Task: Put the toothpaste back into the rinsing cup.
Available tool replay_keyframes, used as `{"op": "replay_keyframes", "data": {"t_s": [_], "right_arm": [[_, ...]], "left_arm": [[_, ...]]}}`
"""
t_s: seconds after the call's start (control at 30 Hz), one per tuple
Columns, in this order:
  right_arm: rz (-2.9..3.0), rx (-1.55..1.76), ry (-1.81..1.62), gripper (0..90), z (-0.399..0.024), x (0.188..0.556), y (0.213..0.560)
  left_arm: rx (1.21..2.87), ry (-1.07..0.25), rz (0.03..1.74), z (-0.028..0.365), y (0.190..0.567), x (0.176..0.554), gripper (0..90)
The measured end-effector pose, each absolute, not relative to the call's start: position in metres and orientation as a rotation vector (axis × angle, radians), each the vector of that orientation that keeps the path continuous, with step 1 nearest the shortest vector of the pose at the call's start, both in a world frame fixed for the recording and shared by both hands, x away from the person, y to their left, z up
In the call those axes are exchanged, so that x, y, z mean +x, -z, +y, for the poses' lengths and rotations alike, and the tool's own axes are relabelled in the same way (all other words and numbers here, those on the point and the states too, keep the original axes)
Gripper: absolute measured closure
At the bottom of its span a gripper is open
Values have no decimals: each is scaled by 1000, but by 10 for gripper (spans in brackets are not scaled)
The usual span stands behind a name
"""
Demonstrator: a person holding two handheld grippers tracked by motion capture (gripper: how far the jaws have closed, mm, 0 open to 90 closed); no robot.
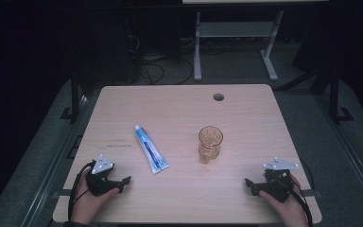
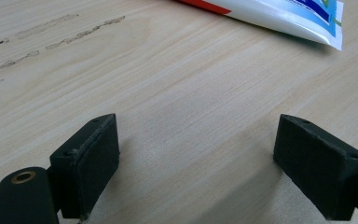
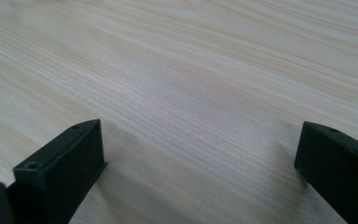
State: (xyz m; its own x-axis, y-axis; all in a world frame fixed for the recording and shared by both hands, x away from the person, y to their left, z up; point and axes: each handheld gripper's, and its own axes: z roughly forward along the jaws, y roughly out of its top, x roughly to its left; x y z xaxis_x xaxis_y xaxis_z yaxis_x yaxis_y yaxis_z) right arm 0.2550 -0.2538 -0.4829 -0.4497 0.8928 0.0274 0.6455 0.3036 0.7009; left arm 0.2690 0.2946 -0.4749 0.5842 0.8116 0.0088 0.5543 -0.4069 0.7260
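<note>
A white and blue toothpaste tube (image 1: 150,149) lies flat left of the table's middle, its crimped end (image 2: 307,18) toward me. An amber ribbed glass (image 1: 210,143) stands upright right of the middle. My left gripper (image 1: 122,183) rests near the front left edge in a hand, open, with bare wood between its pads (image 2: 91,158); the tube's end is just beyond it. My right gripper (image 1: 249,185) rests near the front right edge in the other hand, also open over bare wood, pads (image 3: 65,163) wide apart.
The light wooden table (image 1: 179,198) has a round cable hole (image 1: 218,97) at the back. Faint scuff marks (image 2: 51,32) lie left of the tube. Beyond the table stand a white desk frame (image 1: 236,38) and loose cables on the dark floor.
</note>
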Motion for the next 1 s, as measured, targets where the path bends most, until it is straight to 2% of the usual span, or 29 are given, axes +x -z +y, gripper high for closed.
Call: {"op": "replay_keyframes", "data": {"t_s": [0.2, 0.33, 0.6, 0.83, 1.0], "right_arm": [[2208, 1382, -924, 7, -254, 255, 483], [2214, 1378, -923, 7, -255, 255, 483], [2211, 1382, -921, 7, -255, 255, 483], [2198, 1392, -918, 7, -255, 254, 483], [2196, 1396, -918, 7, -255, 254, 483]], "left_arm": [[2118, -476, 1075, 295, 475, 268, 150], [2108, -462, 1094, 297, 471, 265, 223], [2068, -415, 1096, 293, 458, 272, 275], [2097, -381, 1038, 282, 449, 285, 359], [2093, -377, 1008, 275, 439, 290, 452]]}}
